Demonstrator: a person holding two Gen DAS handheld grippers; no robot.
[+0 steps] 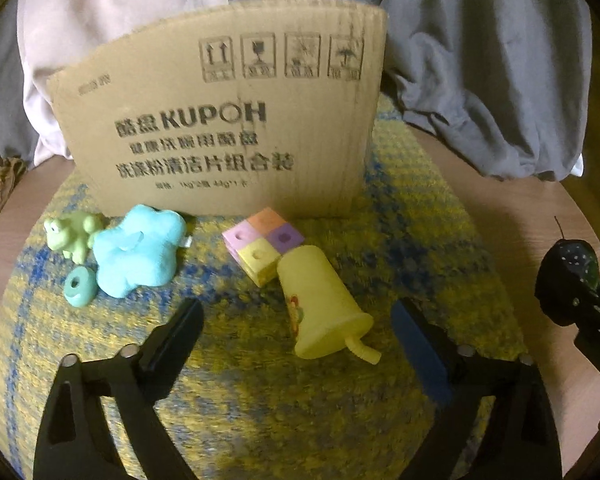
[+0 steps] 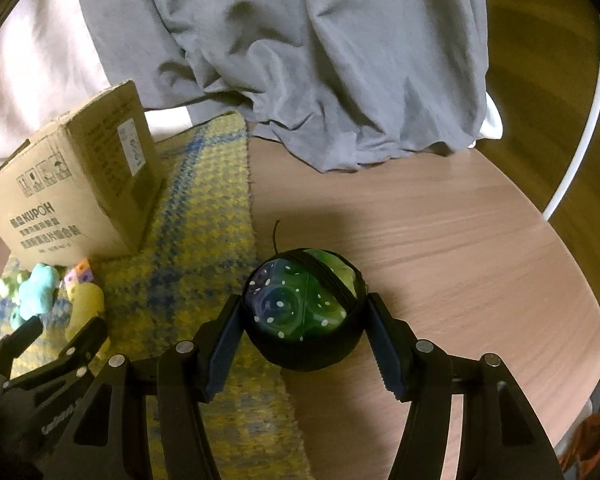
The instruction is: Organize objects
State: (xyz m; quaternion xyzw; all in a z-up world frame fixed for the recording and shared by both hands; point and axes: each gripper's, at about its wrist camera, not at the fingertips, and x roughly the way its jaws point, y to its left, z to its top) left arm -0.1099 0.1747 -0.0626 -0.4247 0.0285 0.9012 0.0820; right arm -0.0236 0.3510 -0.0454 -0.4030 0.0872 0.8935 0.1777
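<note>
A yellow cup [image 1: 324, 304] with a straw lies on its side on the woven mat [image 1: 420, 240]. My left gripper [image 1: 296, 316] is open around the cup, its fingers clear of it on both sides. Beyond the cup are a pastel cube block [image 1: 262, 242], a blue plush toy [image 1: 138, 248], a green frog [image 1: 70, 234] and a teal ring [image 1: 79, 286], all in front of a cardboard box [image 1: 220, 120]. My right gripper [image 2: 305, 308] is shut on a round black pouch [image 2: 300, 308] with a green and blue dotted face, above the mat's right edge.
The mat lies on a round wooden table [image 2: 440, 240]. Grey cloth [image 2: 320, 60] and pale cloth [image 1: 100, 20] hang behind the box. A white tube [image 2: 580, 140] curves along the far right. The left gripper [image 2: 66, 330] shows at the right wrist view's lower left.
</note>
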